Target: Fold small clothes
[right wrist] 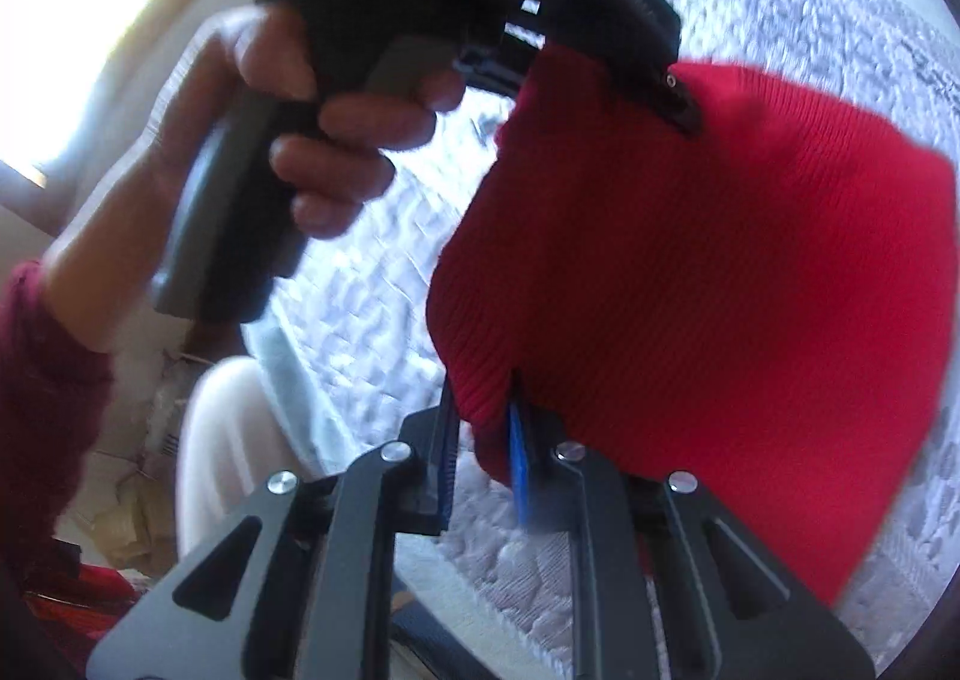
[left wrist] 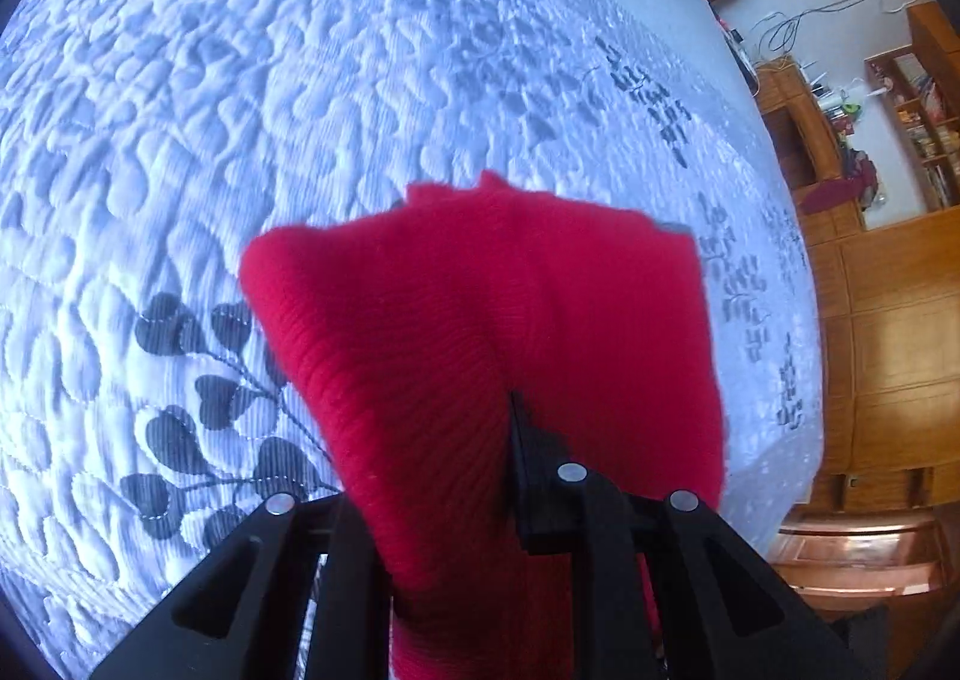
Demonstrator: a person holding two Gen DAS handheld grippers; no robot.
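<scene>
A red rib-knit garment (left wrist: 480, 320) hangs in the air between the two grippers, above a bed. Its knit is fine and even, the ribs running from the pinched edge toward the free far edge, and the cloth is doubled over, thick at the fold. It may be a small sweater or a hat; the blur leaves this unclear.

The left gripper (left wrist: 456, 440) is clamped narrowly on one edge of the cloth, which bunches up between its fingers. The right gripper (right wrist: 486, 416) pinches another edge, a lip of red caught against its blue pad. In the right wrist view the person's left hand (right wrist: 312, 140), in a maroon sleeve (right wrist: 42, 380), grips the other tool's handle.

Below lies a white quilted bedspread (left wrist: 240, 110) printed with grey leaf sprigs. Wooden cabinets (left wrist: 888, 320) and shelves (left wrist: 924, 110) stand beyond the bed's edge.

The garment's long axis runs roughly away from each camera, sloping down toward the bedspread.
</scene>
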